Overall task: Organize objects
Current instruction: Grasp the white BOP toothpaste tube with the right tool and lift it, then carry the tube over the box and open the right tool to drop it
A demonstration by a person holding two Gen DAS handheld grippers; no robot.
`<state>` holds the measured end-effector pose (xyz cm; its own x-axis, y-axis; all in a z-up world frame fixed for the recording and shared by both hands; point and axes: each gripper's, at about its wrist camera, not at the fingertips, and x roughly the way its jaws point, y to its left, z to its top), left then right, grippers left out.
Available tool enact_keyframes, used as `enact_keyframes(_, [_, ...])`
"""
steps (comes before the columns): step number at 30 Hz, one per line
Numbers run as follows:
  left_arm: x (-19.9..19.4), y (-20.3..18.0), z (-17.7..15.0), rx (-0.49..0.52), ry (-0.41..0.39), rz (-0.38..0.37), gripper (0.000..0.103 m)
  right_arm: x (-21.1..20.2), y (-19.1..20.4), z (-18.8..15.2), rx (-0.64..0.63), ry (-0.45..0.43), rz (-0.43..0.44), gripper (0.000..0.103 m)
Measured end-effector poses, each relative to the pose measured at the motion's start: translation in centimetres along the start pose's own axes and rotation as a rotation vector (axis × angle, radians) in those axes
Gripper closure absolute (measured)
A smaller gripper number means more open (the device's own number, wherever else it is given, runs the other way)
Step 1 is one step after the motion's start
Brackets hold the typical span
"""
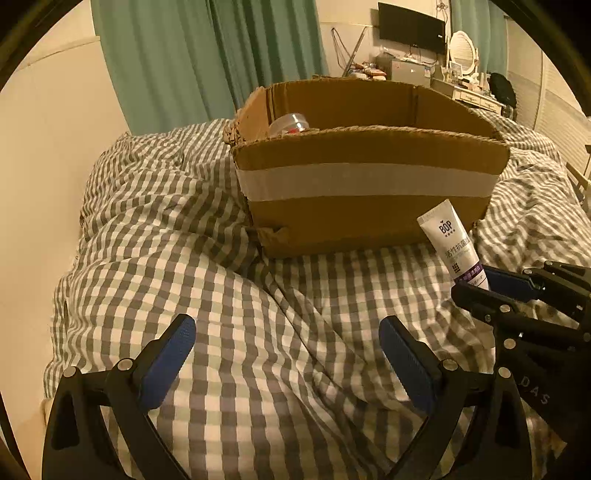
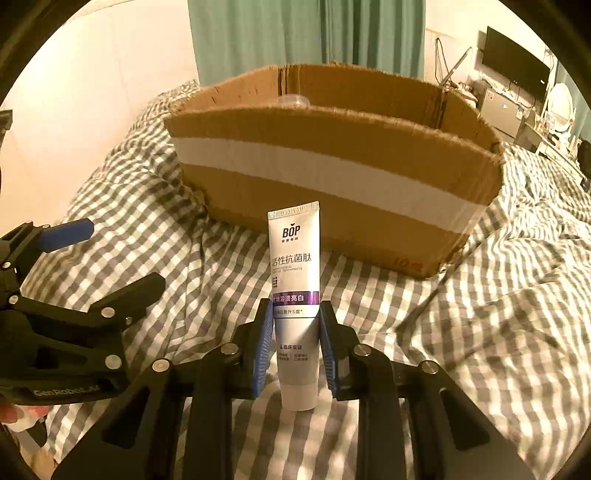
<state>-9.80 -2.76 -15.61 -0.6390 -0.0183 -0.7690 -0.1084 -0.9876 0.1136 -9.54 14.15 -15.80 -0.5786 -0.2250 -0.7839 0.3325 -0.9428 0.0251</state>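
My right gripper (image 2: pixel 294 314) is shut on a white BOP toothpaste tube (image 2: pixel 294 266), held upright above the checked bedding, in front of an open cardboard box (image 2: pixel 332 177). The tube (image 1: pixel 455 245) and right gripper (image 1: pixel 491 286) also show at the right of the left wrist view, near the box's (image 1: pixel 365 221) front right corner. A clear plastic container (image 1: pixel 290 123) lies inside the box at its left; its top (image 2: pixel 293 99) peeks over the rim. My left gripper (image 1: pixel 287 343) is open and empty over the bedding; it shows at the left of the right wrist view (image 2: pixel 122 254).
Grey-and-white checked bedding (image 1: pixel 240 295) covers the bed, rumpled into folds. Green curtains (image 1: pixel 207 55) hang behind the box. A cream wall (image 1: pixel 44 147) is at the left. A dresser (image 1: pixel 476 94) with mirror, clutter and a wall TV (image 1: pixel 412 27) stands at far right.
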Motion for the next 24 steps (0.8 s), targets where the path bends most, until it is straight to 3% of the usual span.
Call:
enact_keyframes(7, [-2.4,0.1,0.3,-0.058,0.012,-0.062,0.001,-3.4,0.0,0.5,-0.007,-0.054,-0.013,0.079])
enact_keyframes(12, [-5.2,0.1,1.6,-0.070,-0.036,-0.086,0.001,-5.4,0.3,2.0,-0.005,-0.107,-0.025,0.079])
enact_keyframes(19, [-8.6,0.4,5.7,-0.066,-0.137,-0.087,0.001,-8.9,0.5,5.4,-0.039,-0.204,-0.049,0.079])
enact_keyframes(24, [-8.7,0.5,9.5,-0.057,-0.186,-0.082,0.001,-10.6,-0.2,8.5,-0.068,-0.256,-0.065,0.079])
